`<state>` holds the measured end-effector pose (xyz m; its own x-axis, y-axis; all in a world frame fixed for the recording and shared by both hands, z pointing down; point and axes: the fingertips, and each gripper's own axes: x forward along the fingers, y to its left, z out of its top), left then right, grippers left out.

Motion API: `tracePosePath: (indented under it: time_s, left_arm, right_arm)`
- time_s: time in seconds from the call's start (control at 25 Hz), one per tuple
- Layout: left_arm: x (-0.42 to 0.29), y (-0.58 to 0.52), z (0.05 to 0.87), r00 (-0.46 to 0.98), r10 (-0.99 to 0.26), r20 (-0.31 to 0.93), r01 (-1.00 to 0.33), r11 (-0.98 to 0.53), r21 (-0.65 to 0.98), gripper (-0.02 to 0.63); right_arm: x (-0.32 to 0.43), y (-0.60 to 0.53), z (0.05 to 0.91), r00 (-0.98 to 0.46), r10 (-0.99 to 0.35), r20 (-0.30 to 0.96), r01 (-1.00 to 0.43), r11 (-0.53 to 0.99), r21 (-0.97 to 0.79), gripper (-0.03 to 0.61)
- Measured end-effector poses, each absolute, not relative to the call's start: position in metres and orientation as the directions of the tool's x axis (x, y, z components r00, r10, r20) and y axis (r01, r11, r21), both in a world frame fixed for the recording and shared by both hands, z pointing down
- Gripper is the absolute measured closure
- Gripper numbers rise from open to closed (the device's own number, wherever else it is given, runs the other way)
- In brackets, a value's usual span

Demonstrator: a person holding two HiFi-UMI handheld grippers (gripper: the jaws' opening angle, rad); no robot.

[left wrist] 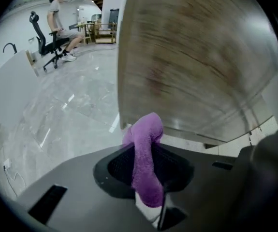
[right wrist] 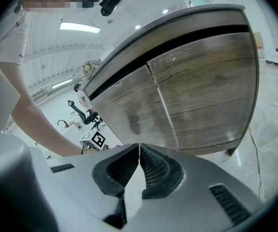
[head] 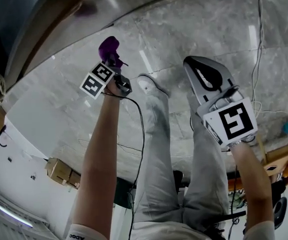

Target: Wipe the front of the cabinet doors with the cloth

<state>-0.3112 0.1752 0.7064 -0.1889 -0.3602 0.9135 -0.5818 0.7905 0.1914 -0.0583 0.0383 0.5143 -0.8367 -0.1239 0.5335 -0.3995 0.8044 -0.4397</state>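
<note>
A purple cloth (left wrist: 144,138) hangs pinched between the jaws of my left gripper (left wrist: 146,164), which is shut on it. In the head view the cloth (head: 109,47) sticks out past the left gripper's marker cube (head: 98,80), close to the foot of the cabinet (head: 43,30). The wood-grain cabinet door (left wrist: 197,57) fills the upper right of the left gripper view, just beyond the cloth. I cannot tell whether cloth and door touch. My right gripper (right wrist: 139,150) is shut with nothing in it. It faces the two cabinet doors (right wrist: 201,91) from farther back, and in the head view the right gripper (head: 192,64) hangs above the marble floor.
The person's legs and white shoe (head: 151,84) stand on the grey marble floor (head: 209,29). Cables (head: 258,44) trail on the right. A cardboard box (head: 61,171) sits lower left. Far off, a person sits on an office chair (left wrist: 49,37) by desks.
</note>
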Motion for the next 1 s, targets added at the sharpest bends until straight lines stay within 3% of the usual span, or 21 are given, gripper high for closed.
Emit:
tracePosePath:
  time_s: [0.24,0.4,0.72,1.0]
  left_arm:
    - [-0.184,0.064,0.73,-0.037,-0.447,0.894,-0.647,0.692,0.32,0.526]
    - [-0.139,0.003,0.74,0.016,-0.464,0.886,-0.717,0.612,0.334,0.526]
    - [-0.146,-0.063,0.764,0.02,-0.467,0.884,-0.803,0.519,0.293,0.526]
    - [-0.183,-0.054,0.78,-0.008,-0.463,0.887,-0.798,0.538,0.274,0.526]
  right_arm:
    - [0.032,-0.007,0.531,-0.802,-0.159,0.575,-0.457,0.784,-0.42,0.551]
    - [0.093,-0.032,0.544,-0.761,-0.238,0.603,-0.552,0.726,-0.41,0.551]
    - [0.172,-0.053,0.58,-0.644,-0.436,0.628,-0.744,0.547,-0.383,0.551]
    - [0.162,-0.025,0.599,-0.612,-0.477,0.63,-0.784,0.468,-0.408,0.551]
